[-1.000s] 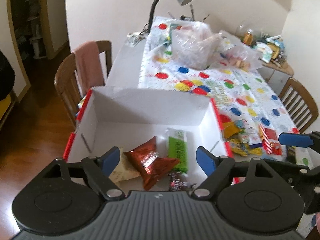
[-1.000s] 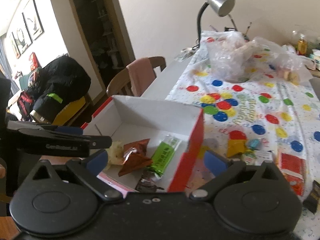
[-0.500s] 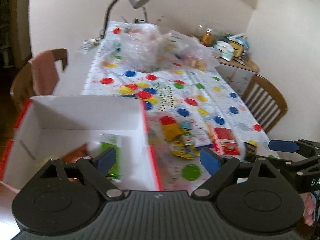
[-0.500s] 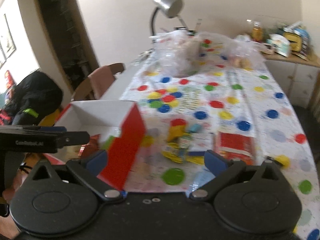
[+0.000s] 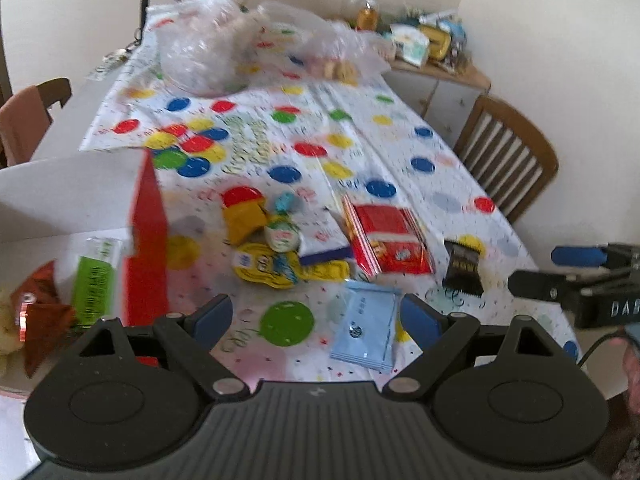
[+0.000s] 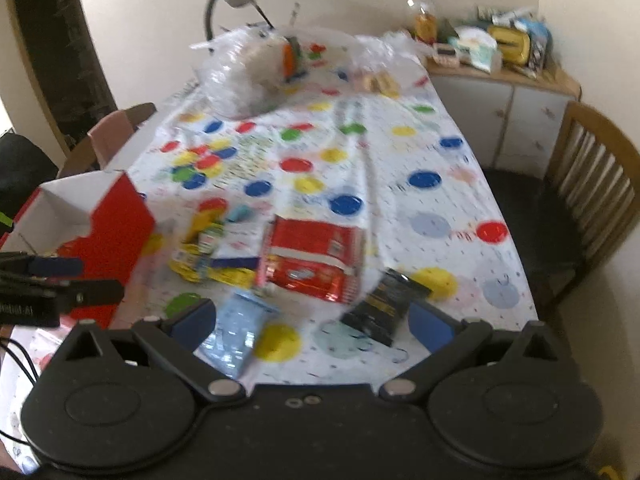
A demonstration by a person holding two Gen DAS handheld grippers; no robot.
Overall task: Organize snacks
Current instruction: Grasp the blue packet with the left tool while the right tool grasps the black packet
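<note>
Step in hand: reaching for the next loose snack. Left claw (image 5: 316, 318) spread and empty, its jaws having just been opening, with the pale blue sachet (image 5: 366, 326) lying on the table (image 5: 400, 120) between its pads, low centre of frame. Right claw (image 6: 312, 322) likewise spread, empty; a black wrapper (image 6: 382, 306) sits just inside its right pad. The red-sided box (image 5: 146, 236), at left, holds a green bar (image 5: 94, 280). Motion blur obscures labels, so contents are probably sweets. Next move calls for lowering, then pinching the flat sachet by its edges.

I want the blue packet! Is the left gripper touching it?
Apart. The left wrist view shows the left gripper open above the table, the blue packet lying flat below.
</note>
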